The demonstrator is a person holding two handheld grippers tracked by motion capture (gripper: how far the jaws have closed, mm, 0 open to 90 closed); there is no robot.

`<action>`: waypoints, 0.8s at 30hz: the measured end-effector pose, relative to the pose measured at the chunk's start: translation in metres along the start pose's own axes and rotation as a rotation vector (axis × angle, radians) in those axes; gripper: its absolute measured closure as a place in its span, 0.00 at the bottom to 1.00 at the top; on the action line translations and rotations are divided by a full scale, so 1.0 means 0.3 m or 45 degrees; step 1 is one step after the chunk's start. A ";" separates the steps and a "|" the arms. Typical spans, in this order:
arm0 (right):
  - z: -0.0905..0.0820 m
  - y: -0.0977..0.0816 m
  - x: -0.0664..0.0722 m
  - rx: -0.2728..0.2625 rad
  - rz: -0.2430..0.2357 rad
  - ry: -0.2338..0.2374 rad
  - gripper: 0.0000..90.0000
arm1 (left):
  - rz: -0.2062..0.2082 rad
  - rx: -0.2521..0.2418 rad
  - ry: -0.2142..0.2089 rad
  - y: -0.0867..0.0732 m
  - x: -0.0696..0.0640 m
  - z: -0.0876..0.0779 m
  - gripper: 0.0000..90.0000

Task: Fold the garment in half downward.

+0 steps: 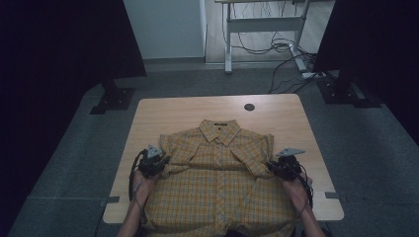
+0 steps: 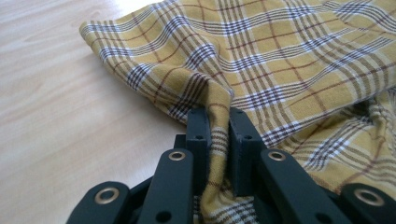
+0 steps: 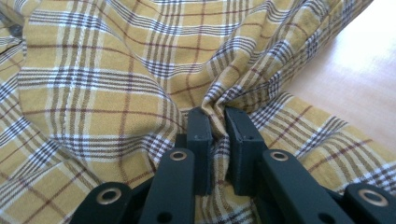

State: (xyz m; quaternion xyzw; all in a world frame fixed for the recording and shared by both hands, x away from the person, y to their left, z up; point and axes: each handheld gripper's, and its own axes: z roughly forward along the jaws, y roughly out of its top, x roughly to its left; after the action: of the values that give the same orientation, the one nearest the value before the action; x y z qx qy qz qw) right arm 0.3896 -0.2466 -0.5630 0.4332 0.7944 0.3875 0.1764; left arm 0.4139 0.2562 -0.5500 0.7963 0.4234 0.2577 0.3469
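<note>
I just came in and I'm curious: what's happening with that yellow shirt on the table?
A person is working on a yellow plaid button-up shirt spread face up on a light wooden table. Each hand holds a black two-jaw gripper. The left gripper has its jaws pinched on a fold of the cloth at the shirt's left sleeve, and the right gripper is pinched on bunched cloth at the right sleeve. It looks like the start of folding the sleeves in, though that's a guess.

Your counter (image 1: 163,111) is pale wood with rounded corners. On it you have a yellow plaid shirt (image 1: 220,182) lying front up, collar toward the far edge, hem overhanging the near edge, beyond it a dark round grommet (image 1: 249,107).
</note>
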 end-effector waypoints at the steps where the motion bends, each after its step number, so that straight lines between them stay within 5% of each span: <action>1: 0.011 0.011 -0.012 0.001 0.000 -0.003 0.89 | -0.001 0.007 0.001 0.008 0.005 0.007 0.90; 11: 0.088 0.093 -0.077 0.004 0.024 -0.056 0.88 | -0.053 0.054 0.028 0.105 0.062 0.106 0.90; 15: 0.091 0.107 -0.085 0.004 0.049 -0.066 0.88 | -0.080 0.072 0.026 0.131 0.080 0.106 0.91; 24: -0.090 0.165 -0.045 -0.229 -0.012 -0.098 0.91 | -0.056 -0.276 0.064 0.213 0.067 -0.113 0.95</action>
State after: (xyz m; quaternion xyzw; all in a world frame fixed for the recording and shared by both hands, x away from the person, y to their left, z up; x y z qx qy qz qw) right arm 0.4080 -0.2543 -0.5084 0.4265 0.7511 0.4394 0.2466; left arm 0.4320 0.2591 -0.4772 0.7381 0.4188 0.3141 0.4257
